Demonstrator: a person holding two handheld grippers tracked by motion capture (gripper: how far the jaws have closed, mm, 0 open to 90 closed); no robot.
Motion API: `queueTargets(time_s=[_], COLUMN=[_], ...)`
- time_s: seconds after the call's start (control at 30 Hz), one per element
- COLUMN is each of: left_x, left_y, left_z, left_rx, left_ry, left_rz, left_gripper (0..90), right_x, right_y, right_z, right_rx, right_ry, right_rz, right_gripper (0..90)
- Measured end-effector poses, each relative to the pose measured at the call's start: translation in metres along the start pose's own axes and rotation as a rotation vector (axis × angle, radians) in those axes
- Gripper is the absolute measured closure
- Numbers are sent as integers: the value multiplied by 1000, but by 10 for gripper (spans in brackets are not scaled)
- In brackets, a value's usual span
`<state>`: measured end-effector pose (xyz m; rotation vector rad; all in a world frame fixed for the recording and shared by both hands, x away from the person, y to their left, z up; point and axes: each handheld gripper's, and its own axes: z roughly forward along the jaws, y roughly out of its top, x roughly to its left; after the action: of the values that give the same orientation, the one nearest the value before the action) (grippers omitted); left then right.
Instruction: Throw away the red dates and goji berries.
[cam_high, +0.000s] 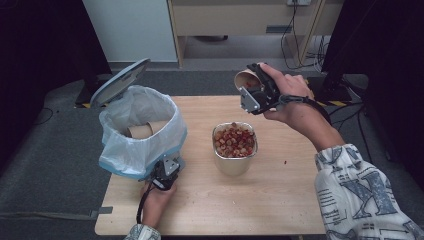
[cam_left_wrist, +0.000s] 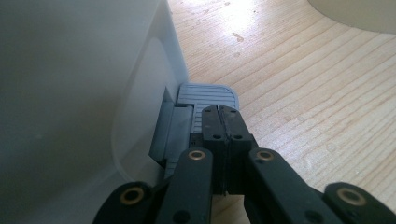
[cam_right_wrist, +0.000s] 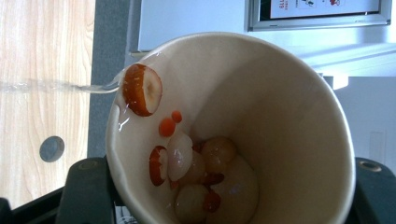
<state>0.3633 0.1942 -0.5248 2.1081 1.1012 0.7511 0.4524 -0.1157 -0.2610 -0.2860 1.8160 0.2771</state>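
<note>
A pale wooden surface (cam_high: 280, 200) is sitting on grey carpet, with dark screens at either side. The right gripper (cam_high: 257, 92) is pinching a paper cup (cam_high: 246, 78), tipped on its side and raised above and beyond the metal container (cam_high: 235, 149) of fruit below it. Inside the cup (cam_right_wrist: 233, 130), wet red and pale fruit pieces (cam_right_wrist: 201, 172) are clinging to the wall, one red slice (cam_right_wrist: 142, 89) sitting at the rim where liquid is trailing off. The left gripper (cam_left_wrist: 220, 114), jaws pressed together, is pushing on the grey pedal (cam_left_wrist: 205, 98) of the bin (cam_high: 142, 132) beside it, whose lid (cam_high: 120, 80) is standing open. The cup's thin wall is likely to buckle if squeezed harder, and the dripping slice may be falling onto the surface rather than into the container. If the pedal slips free, the lid would probably drop.
</note>
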Motion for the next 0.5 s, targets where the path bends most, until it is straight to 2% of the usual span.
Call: queueTargets(time_s=[0.13,0.5], left_x=[0,1], left_y=[0,0], left_z=[0,0], left_rx=[0,2], left_ry=[-1,-5], left_rz=[0,-2], left_gripper=[891,891], right_x=[2,4], right_y=[1,3], right_z=[0,0], right_rx=[5,-11], right_ry=[-4,-22], right_rz=[-26,-53], right_gripper=[330,332])
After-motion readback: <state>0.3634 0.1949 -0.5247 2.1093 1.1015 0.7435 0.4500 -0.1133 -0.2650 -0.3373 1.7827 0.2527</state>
